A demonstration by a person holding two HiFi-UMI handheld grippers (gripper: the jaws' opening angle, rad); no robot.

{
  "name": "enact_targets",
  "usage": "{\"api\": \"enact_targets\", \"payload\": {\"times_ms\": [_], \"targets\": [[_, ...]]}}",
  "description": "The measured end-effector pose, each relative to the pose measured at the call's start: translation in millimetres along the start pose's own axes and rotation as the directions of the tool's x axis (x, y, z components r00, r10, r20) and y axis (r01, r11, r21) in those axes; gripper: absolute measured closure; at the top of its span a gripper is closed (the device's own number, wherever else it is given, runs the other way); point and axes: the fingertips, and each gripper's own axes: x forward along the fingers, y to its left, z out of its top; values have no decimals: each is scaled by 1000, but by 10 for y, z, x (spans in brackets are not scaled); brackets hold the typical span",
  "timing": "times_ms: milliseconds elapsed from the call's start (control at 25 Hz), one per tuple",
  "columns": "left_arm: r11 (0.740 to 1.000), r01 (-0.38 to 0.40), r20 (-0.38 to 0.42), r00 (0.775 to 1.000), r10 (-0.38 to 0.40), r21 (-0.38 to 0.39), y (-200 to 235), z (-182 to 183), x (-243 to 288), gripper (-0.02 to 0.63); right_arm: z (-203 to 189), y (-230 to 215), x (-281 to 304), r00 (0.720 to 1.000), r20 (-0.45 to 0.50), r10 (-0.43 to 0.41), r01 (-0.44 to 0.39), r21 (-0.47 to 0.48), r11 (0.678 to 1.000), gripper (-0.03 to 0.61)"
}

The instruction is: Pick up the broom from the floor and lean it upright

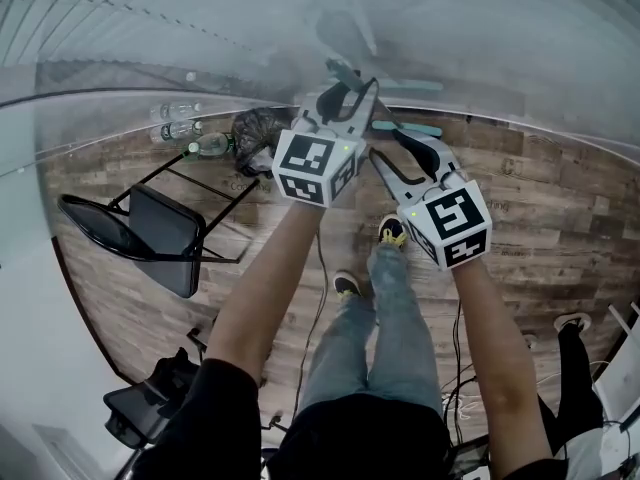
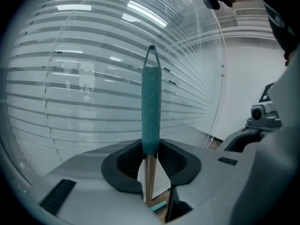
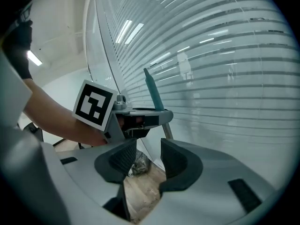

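Note:
The broom stands nearly upright against the glass wall. Its teal handle grip rises between the jaws of my left gripper, which is shut on the handle where the teal grip meets the bare stick. In the head view the left gripper holds the handle above the teal broom head, which lies at the wall's foot. My right gripper is just right of it, open and empty. From the right gripper I see the left gripper's marker cube and the teal handle ahead.
The glass wall with blinds is right in front. A black folding chair stands at the left, with plastic bottles and a dark bag by the wall. Cables trail on the wood floor by my feet. Another person's shoe is at right.

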Motion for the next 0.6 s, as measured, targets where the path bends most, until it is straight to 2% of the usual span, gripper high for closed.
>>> {"api": "enact_targets", "payload": {"times_ms": [200, 400, 440, 600], "targets": [[1000, 5, -18, 1000, -5, -16, -4, -3, 11, 512, -126, -140, -32, 999, -25, -28, 29, 13, 999, 413], [999, 2, -18, 1000, -1, 43, -63, -1, -2, 512, -247, -153, -76, 998, -47, -43, 44, 33, 998, 416], [998, 8, -19, 1000, -7, 56, -82, -11, -2, 503, -254, -141, -69, 998, -48, -41, 43, 34, 999, 416], [997, 24, -27, 999, -22, 72, -135, -42, 2, 397, -251, -106, -18, 998, -47, -34, 36, 35, 999, 416]]}}
